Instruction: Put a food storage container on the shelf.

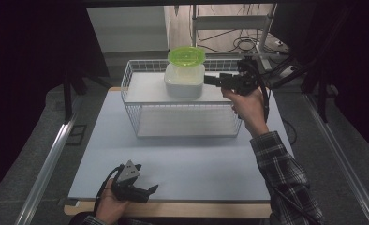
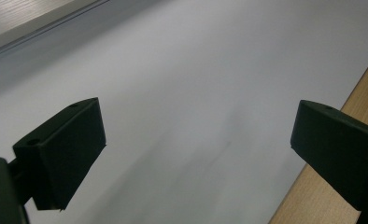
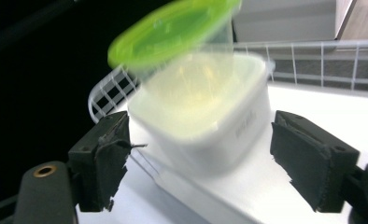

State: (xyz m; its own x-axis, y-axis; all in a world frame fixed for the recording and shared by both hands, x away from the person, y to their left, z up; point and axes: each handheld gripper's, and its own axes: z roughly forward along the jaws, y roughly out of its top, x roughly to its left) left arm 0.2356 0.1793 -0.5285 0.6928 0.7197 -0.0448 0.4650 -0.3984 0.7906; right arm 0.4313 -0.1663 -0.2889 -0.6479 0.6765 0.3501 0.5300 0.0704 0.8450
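High view: we hold the right gripper point(image 1: 210, 80) level at the right side of a white square container point(image 1: 184, 79), which sits on the white top shelf point(image 1: 145, 89) of a wire rack point(image 1: 185, 123) at the far end of the pale table mat point(image 1: 182, 164). A green-lidded clear tub point(image 1: 186, 57) stands on top of the container, approx. centred. Right gripper view: our jaws are spread wide, container betw. them, pads apart from its walls on both sides, nothing grasped; the green-lidded tub reads blurred and tilted w.r.t. the camera. Our left gripper point(image 1: 147, 191) rests low at the near edge of the mat, well apart from the rack. Left gripper view: jaws released, wide apart, bare mat point(image 2: 196, 93) betw. them, wooden table edge point(image 2: 341, 154) under the right-hand jaw.
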